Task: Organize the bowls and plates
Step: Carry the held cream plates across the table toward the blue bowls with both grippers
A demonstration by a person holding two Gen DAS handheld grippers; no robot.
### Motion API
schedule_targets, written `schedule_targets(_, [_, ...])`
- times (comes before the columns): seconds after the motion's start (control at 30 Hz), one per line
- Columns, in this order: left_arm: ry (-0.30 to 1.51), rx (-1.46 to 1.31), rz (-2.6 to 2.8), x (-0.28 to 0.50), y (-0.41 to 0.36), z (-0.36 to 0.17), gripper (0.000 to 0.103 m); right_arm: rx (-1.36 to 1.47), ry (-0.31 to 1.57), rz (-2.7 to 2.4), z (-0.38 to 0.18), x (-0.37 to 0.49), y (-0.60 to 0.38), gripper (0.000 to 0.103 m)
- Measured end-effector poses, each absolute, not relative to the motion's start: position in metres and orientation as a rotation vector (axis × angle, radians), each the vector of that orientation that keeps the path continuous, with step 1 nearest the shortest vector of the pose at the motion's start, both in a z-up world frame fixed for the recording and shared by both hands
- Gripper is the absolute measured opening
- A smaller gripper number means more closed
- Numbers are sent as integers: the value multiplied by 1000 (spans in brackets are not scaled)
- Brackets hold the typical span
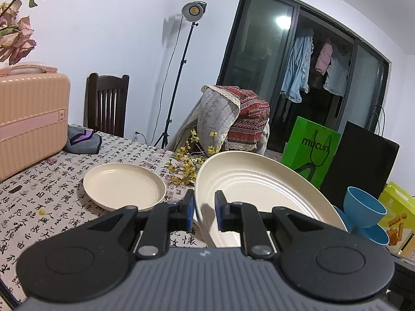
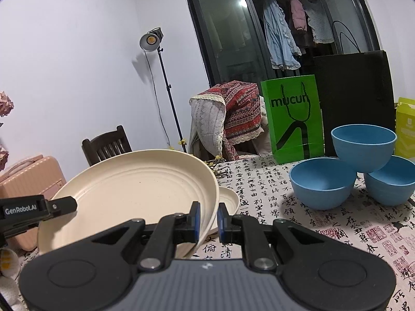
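A large cream plate (image 1: 259, 181) hangs tilted above the table, held by both grippers at opposite rims. My left gripper (image 1: 205, 203) is shut on its left rim, and its arm also shows in the right wrist view (image 2: 62, 204). My right gripper (image 2: 208, 212) is shut on the plate's (image 2: 135, 189) right rim. A smaller cream plate (image 1: 124, 185) lies flat on the patterned tablecloth (image 1: 52, 181); in the right wrist view this plate (image 2: 229, 199) peeks out from under the held one. Three blue bowls (image 2: 321, 181) stand at the right, one stacked on the other two.
A pink suitcase (image 1: 31, 119) and a grey pouch (image 1: 83, 140) stand on the table's left. Yellow flower sprigs (image 1: 186, 163) lie behind the plates. A green bag (image 2: 293, 119), a black bag (image 2: 358, 98) and a yellow box (image 2: 406, 129) line the far edge.
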State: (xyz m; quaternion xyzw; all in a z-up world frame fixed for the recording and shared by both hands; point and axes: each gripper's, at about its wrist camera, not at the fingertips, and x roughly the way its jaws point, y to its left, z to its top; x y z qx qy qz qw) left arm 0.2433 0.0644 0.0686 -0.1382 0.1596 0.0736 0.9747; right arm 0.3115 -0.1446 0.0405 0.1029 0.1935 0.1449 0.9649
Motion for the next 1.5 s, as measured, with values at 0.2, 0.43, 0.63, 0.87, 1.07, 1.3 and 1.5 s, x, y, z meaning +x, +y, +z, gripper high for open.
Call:
schedule_targets(0.2, [320, -275, 140, 236, 58, 69, 16, 210, 386, 286, 41, 304, -152, 13])
schedule_targets(0.43, [316, -270, 128, 229, 49, 70, 16, 215, 381, 277, 41, 292, -160, 13])
schedule_targets(0.63, [316, -267, 113, 224, 39, 69, 16, 222, 378, 265, 40, 286, -168, 13])
schedule_targets(0.87, [310, -268, 94, 216, 31, 68, 16, 223, 369, 253, 39, 277, -177, 13])
schedule_targets(1.07, [309, -269, 82, 208, 25, 66, 16, 222, 361, 238, 38, 268, -183, 13])
schedule_targets(1.3, [305, -260, 64, 197, 15, 66, 16, 231, 353, 222, 36, 254, -193, 13])
schedule_targets(1.5, [307, -259, 51, 189, 7, 63, 16, 231, 346, 211, 34, 243, -203, 13])
